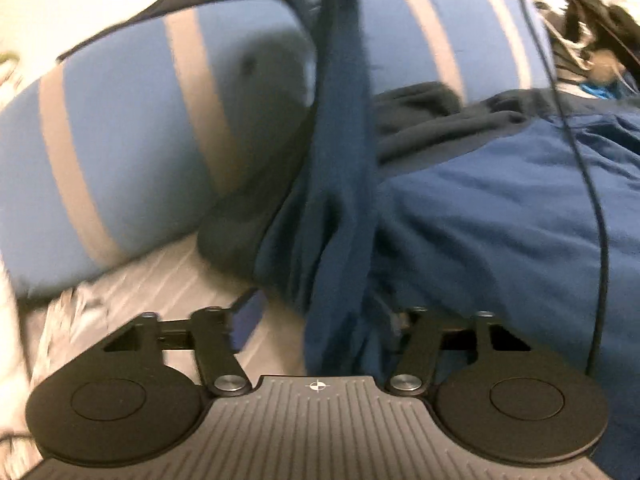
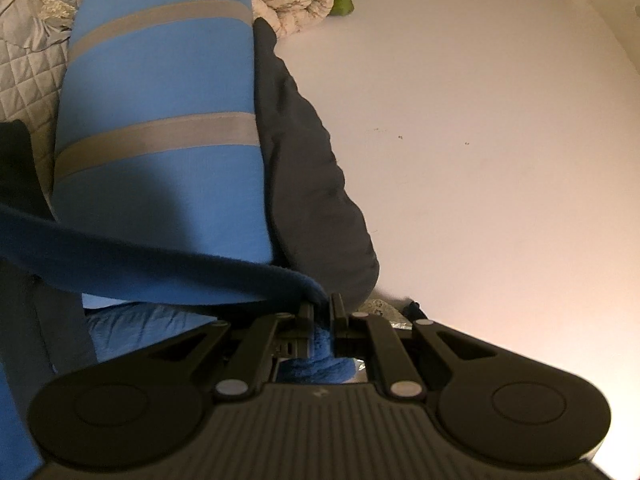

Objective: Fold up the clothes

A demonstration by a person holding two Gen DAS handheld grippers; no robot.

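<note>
Navy-blue garment (image 1: pixel 340 208) hangs as a bunched, twisted column in front of the left claw (image 1: pixel 316 316), rising from between its spread fingers to the top of the left wrist view; the left picture is blurred. Whether those fingers pinch any cloth I cannot tell: the fabric hides the right finger, and the left finger (image 1: pixel 248 316) stands clear of it. The right claw (image 2: pixel 322 312) is closed on the hemmed edge of the same blue cloth (image 2: pixel 160 264), which stretches taut from its tips toward the left edge of the right wrist view. Behind lie blue pillows with grey stripes (image 2: pixel 160 100), with a dark charcoal cloth (image 2: pixel 312 200) along their side. More blue fabric (image 1: pixel 500 220) is spread over the bed (image 1: pixel 160 280). A thin black cable (image 1: pixel 596 216) hangs in the left view.
</note>
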